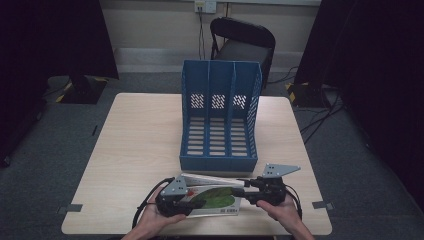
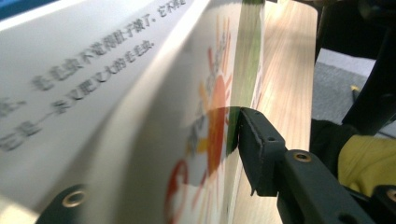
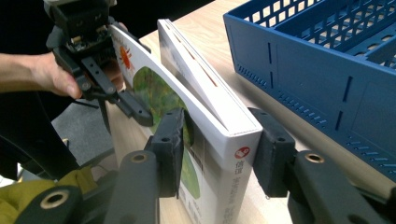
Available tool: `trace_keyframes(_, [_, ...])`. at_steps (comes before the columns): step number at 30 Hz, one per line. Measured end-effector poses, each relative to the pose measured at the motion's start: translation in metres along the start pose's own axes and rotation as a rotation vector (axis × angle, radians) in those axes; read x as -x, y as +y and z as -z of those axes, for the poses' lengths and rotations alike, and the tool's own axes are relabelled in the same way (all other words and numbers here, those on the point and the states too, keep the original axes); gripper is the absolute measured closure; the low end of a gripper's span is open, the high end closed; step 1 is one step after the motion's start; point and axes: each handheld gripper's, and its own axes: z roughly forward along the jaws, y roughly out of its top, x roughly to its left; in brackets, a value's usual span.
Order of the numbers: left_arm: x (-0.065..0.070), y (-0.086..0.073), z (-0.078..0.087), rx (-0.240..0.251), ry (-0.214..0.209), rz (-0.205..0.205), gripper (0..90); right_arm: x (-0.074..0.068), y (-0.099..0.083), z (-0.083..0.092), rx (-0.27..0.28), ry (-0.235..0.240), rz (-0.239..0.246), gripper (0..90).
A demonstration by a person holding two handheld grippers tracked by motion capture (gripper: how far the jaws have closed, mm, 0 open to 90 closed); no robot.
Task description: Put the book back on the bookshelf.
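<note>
A thin hardcover book (image 1: pixel 212 197) lies at the lower centre of the high view, on the near edge of a pale wood table (image 1: pixel 140 145), just in front of a blue three-slot file rack (image 1: pixel 220 120). Its cover is white with a large green leaf shape and a red and orange sun drawing; the white spine carries a small red mark and dark print. In the right gripper view the cover (image 3: pixel 154 88) bows away from the white pages, and the book stands on edge across the middle of the frame.

The left gripper (image 1: pixel 172 196), at the book's left end in the high view, is clamped narrowly on the lifted cover (image 2: pixel 205 135); its own view shows a black pad pressed against the sun drawing, with a page of blurred Chinese text at upper left.

The right gripper (image 3: pixel 219 149) holds the spine end (image 3: pixel 236 158), one pad on the cover side and one on the back, both touching.
</note>
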Motion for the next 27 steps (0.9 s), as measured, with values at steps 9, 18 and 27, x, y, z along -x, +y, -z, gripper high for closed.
trace_keyframes(9, [-0.003,-0.001,-0.002,0.004,-0.023,0.016,67.9,-0.002,0.000,-0.019,-0.064,0.016,0.027,52.2])
trace_keyframes(18, [-0.012,0.002,0.019,0.066,0.029,0.086,54.3,-0.007,-0.002,-0.019,-0.094,0.030,0.087,62.8])
trace_keyframes(27, [-0.023,0.000,0.037,0.118,0.092,0.149,45.4,-0.009,-0.001,-0.018,-0.097,0.036,0.107,70.9])
